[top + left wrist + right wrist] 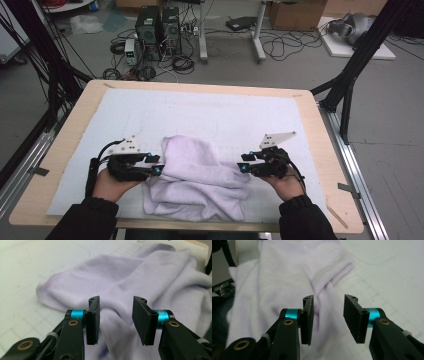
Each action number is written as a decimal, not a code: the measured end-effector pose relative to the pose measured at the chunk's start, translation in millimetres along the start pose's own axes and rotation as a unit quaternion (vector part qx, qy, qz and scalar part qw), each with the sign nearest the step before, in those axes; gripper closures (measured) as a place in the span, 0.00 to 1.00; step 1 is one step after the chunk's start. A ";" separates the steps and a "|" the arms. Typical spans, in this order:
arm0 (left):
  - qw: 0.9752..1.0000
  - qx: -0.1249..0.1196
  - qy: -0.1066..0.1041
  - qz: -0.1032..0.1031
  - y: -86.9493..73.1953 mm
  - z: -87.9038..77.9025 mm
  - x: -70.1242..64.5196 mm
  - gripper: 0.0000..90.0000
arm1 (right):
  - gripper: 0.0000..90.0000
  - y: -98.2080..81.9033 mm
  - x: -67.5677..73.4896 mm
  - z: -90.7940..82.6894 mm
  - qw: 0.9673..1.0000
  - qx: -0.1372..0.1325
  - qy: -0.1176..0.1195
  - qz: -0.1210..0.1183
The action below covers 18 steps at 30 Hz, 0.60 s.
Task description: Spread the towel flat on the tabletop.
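No writing can be read on anything. A crumpled lilac cloth [197, 177] lies on the white mat [240, 115] at the near middle of the desk [320, 135]. The left claw [156, 165] points right at the cloth's left edge, the right claw [243, 163] points left at its right edge. Both claws gape wide, holding nothing, with cloth lying between and beyond their jaws in the gripper views.

computer towers [157, 27], cardboard box [296, 14], floor cables [280, 47]
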State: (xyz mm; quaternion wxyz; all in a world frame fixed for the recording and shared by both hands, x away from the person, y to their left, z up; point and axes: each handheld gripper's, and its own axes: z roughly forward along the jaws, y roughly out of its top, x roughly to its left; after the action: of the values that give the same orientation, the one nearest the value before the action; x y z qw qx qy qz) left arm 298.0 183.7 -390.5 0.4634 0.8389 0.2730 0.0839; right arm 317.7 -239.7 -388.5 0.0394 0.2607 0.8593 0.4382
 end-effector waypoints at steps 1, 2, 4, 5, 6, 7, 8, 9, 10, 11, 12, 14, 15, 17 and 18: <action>1.000 0.008 -0.002 -0.005 1.6 7.3 2.8 0.63 | 0.62 4.8 -4.1 14.0 1.000 0.012 0.010 -0.007; 1.000 0.028 -0.003 -0.005 1.4 22.0 7.8 0.63 | 0.60 5.1 -6.1 22.1 1.000 0.023 0.013 -0.011; 0.999 0.052 -0.006 -0.002 -1.9 34.5 10.3 0.63 | 0.60 2.5 -9.7 37.5 0.998 0.055 0.018 -0.008; 0.999 0.052 -0.006 -0.002 -1.9 34.5 10.3 0.68 | 0.60 2.5 -9.7 37.5 0.998 0.055 0.018 -0.008; 0.998 0.067 -0.011 0.003 -4.8 41.0 10.6 0.76 | 0.75 -3.9 -14.1 50.8 0.997 0.068 0.047 0.008; 0.997 0.078 -0.016 0.005 -6.6 44.8 10.5 0.76 | 0.75 -3.9 -14.1 50.8 0.997 0.068 0.047 0.008; 0.995 0.093 -0.022 0.008 -8.6 49.7 9.2 0.83 | 0.85 -5.4 -15.0 53.6 0.996 0.075 0.056 0.010; 0.995 0.096 -0.025 0.008 -9.5 51.7 8.2 0.87 | 0.90 -6.7 -15.0 55.7 0.995 0.083 0.059 0.009; 0.995 0.096 -0.023 0.006 -9.4 51.8 7.7 0.90 | 0.92 -5.7 -16.5 53.5 0.995 0.083 0.052 0.009; 0.995 0.095 -0.021 0.003 -9.3 50.9 8.0 0.90 | 0.92 -4.3 -18.0 50.3 0.996 0.077 0.040 0.005; 0.995 0.093 -0.019 0.005 -9.3 49.4 8.6 0.91 | 0.92 -2.4 -19.2 44.8 0.997 0.072 0.028 0.008; 0.996 0.090 -0.018 0.003 -9.6 48.4 8.3 0.91 | 0.93 2.5 -22.1 30.3 0.999 0.052 0.006 0.009; 0.995 0.094 -0.017 0.001 -9.8 47.2 7.8 0.91 | 0.93 2.5 -22.1 30.3 0.999 0.052 0.006 0.009; 0.995 0.095 -0.018 0.006 -9.9 44.2 5.2 0.91 | 0.93 9.2 -22.9 11.0 0.999 0.029 -0.031 0.003; 0.996 0.091 -0.020 0.005 -10.9 42.2 2.8 0.91 | 0.93 11.3 -23.8 2.1 0.999 0.016 -0.038 0.000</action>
State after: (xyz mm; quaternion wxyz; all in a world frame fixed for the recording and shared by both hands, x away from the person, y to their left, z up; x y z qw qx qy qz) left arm 312.9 159.0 -423.3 0.3903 0.8805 0.2654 0.0440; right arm 343.5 -244.2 -384.9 0.0675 0.2776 0.8643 0.4139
